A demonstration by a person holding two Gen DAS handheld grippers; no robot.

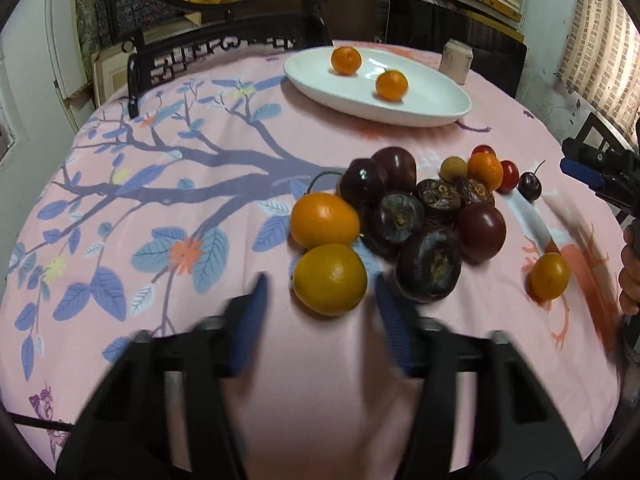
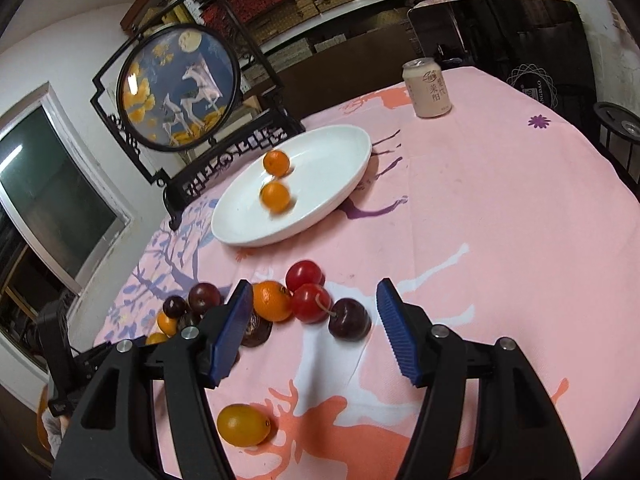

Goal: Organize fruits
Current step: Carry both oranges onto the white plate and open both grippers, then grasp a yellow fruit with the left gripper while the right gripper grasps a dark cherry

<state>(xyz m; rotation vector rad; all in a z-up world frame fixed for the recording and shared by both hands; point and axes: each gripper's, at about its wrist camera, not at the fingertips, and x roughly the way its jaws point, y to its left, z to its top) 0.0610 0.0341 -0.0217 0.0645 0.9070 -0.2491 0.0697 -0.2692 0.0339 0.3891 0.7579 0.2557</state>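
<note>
On the pink tablecloth [image 2: 500, 208] the white plate [image 1: 440, 108] already holds two small oranges [image 1: 346, 61], while a mixed fruit pile [image 1: 416, 216] of dark and orange pieces lies nearer, well apart from it. The nearest orange fruit [image 1: 330, 279] sits at the pile's front edge; it looks light, firm, smooth and liable to roll, so I judge a grip across its middle is best. The left gripper [image 1: 320, 292] hangs low with its jaws wide and empty on either side of that fruit, while the right gripper [image 2: 316, 300], equally wide and empty, points at the red fruits [image 2: 308, 298] and a dark cherry [image 2: 349, 319].
</note>
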